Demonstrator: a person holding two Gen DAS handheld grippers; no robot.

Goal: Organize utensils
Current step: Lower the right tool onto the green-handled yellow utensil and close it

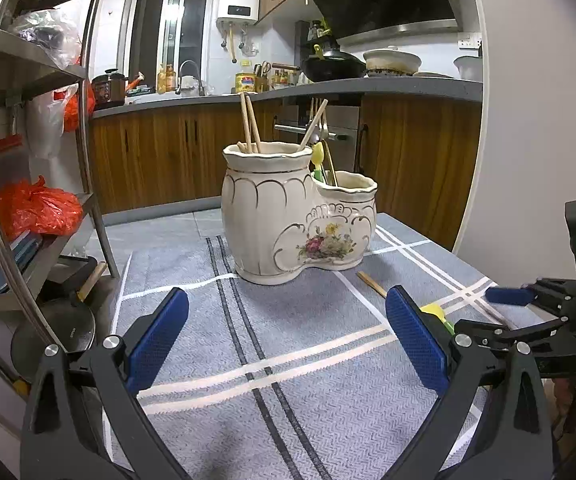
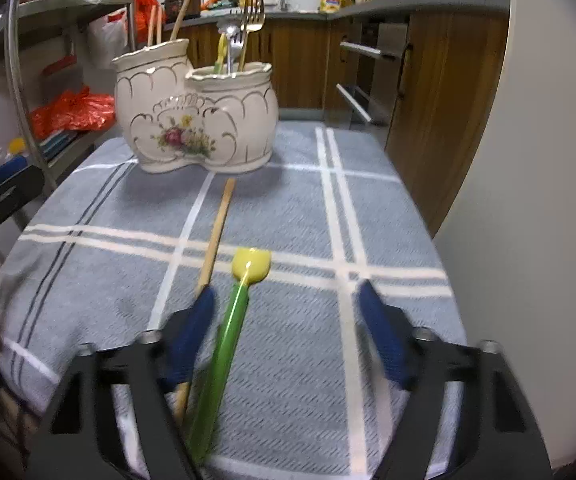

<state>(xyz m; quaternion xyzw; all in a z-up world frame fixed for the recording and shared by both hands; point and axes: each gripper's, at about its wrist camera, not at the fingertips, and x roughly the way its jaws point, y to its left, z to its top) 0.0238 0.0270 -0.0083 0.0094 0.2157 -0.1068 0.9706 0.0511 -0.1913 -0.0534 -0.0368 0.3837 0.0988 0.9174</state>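
A cream double ceramic utensil holder (image 1: 288, 216) (image 2: 196, 116) stands on the blue-grey cloth. Its tall pot holds wooden chopsticks (image 1: 250, 124). Its short pot holds a yellow spoon, a silver spoon and a gold fork (image 2: 252, 20). A loose wooden chopstick (image 2: 216, 232) and a green-handled spatula with a yellow head (image 2: 232, 320) lie on the cloth. My right gripper (image 2: 286, 304) is open just above them, the spatula handle running between its fingers close to the left finger. My left gripper (image 1: 288, 308) is open and empty in front of the holder.
The checked cloth (image 1: 307, 380) covers a small table. A metal shelf rack (image 1: 28, 160) with red bags stands left. Wooden kitchen cabinets (image 1: 168, 148) and a counter are behind. A white wall (image 2: 527, 240) is close on the right.
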